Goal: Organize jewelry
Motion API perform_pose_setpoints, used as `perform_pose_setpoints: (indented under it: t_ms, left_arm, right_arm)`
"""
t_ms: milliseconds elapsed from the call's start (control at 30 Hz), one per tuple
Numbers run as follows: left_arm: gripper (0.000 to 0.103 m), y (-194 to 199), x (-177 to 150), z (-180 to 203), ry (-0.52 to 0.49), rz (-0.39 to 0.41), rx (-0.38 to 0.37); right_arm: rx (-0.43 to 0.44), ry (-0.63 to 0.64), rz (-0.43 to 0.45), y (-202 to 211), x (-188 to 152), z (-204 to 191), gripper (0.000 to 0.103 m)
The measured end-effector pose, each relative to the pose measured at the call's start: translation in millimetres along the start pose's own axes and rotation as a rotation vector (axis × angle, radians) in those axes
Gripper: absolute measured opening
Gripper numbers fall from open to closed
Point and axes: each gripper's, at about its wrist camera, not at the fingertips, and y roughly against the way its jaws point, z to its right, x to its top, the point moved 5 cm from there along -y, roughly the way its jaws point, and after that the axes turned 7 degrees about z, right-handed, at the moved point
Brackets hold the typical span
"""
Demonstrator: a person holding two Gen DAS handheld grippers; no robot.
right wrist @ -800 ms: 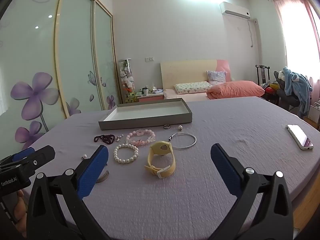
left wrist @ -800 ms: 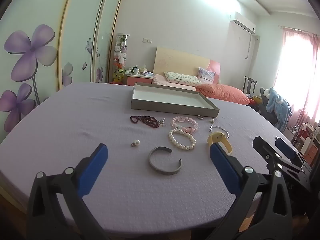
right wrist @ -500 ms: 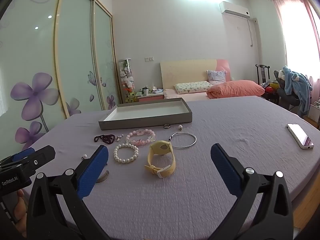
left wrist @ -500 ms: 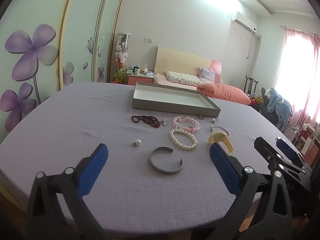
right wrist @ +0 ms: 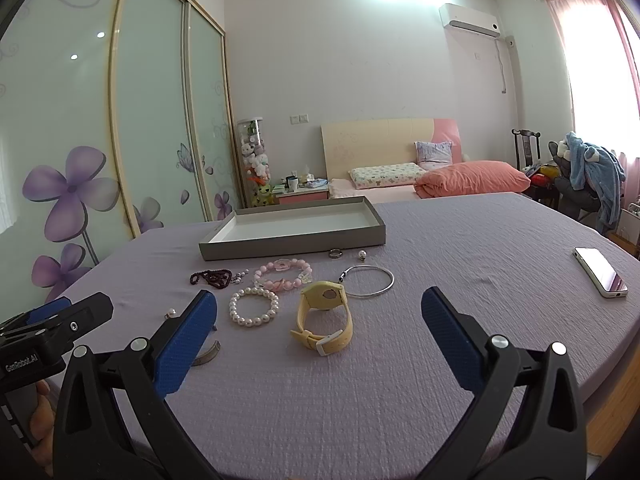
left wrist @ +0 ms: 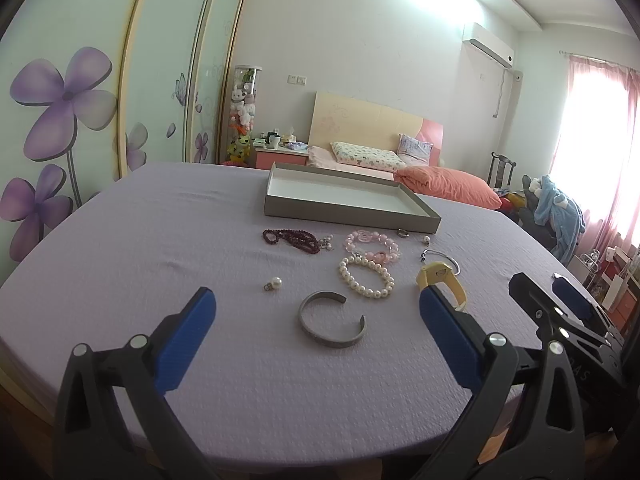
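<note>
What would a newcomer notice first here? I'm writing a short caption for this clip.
Jewelry lies scattered on the lilac tablecloth: a white pearl bracelet, a yellow rubber-strapped watch beside it and a grey metal open cuff nearer the camera. Behind them sits an empty shallow grey cardboard tray. The left gripper and right gripper frame the scene, both wide open and holding nothing.

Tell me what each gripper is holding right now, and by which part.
Nothing is held. The left gripper and the right gripper both stand with jaws wide open above the purple tablecloth; all the jewelry lies loose on it.
</note>
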Motion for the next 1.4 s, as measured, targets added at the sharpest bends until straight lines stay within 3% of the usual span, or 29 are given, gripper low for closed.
perform_pose_setpoints:
  t_ms: [1400]
  left_arm:
    - [0.101, -0.8, 0.9, -1.5, 0.002, 0.0, -0.002]
  right_arm:
    - [-0.002, -0.003, 0.012, 6.1, 7.2, -1.9, 0.102]
